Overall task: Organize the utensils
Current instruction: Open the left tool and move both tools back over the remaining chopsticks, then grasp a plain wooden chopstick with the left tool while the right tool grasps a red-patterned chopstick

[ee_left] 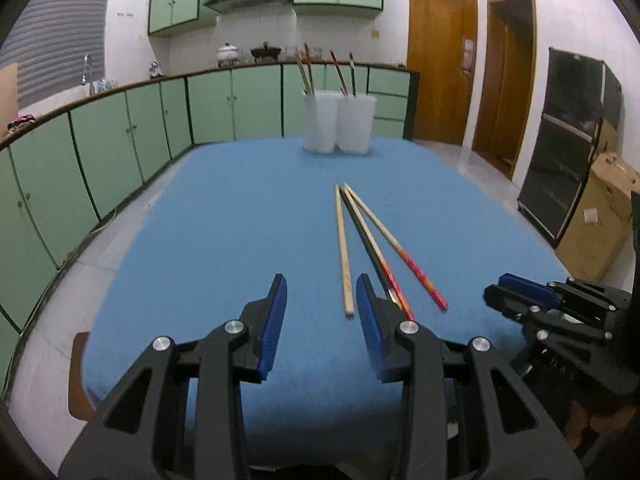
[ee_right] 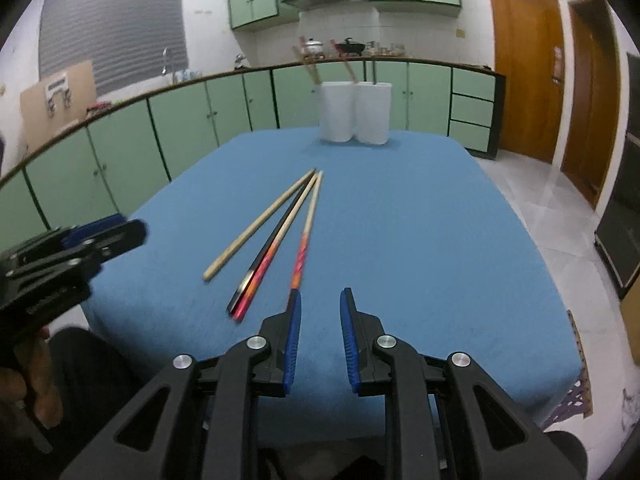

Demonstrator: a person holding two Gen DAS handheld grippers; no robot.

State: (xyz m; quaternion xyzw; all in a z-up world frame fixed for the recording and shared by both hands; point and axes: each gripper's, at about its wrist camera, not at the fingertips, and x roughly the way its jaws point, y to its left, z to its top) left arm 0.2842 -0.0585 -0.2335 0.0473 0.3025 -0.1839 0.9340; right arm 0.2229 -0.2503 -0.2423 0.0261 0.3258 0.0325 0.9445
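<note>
Step in hand, as judged: approach, before the first pick-up. Nothing is held by either tool.

Landmark: the pair of tall white plastic holder cups (ee_left: 339,122) at the far end of the blue cloth-covered table (ee_left: 224,216). Each cup already carries a few upright chopsticks.

Task items: four loose chopsticks (ee_right: 276,240) lie flat on the cloth, on the near side of the cups and well apart from them. Their thin tips converge toward the cups; their thick ends fan out toward the person. One is plain pale wood (ee_left: 343,254), two have red-and-orange patterned handles, and one is dark; the dark one lies touching a patterned one.

Left gripper (ee_left: 321,288): blue-padded jaws stand moderately apart, empty, near the thick ends on the side away from the cups.

Right gripper (ee_right: 320,304): jaws narrower but parted, empty, just beside the outermost patterned handle.

Next move, as judged: select a single stick, lower the jaws astride its thick end, and close. The touching pair calls for care so that only one stick is lifted. Which cup suits which stick cannot be told here.
</note>
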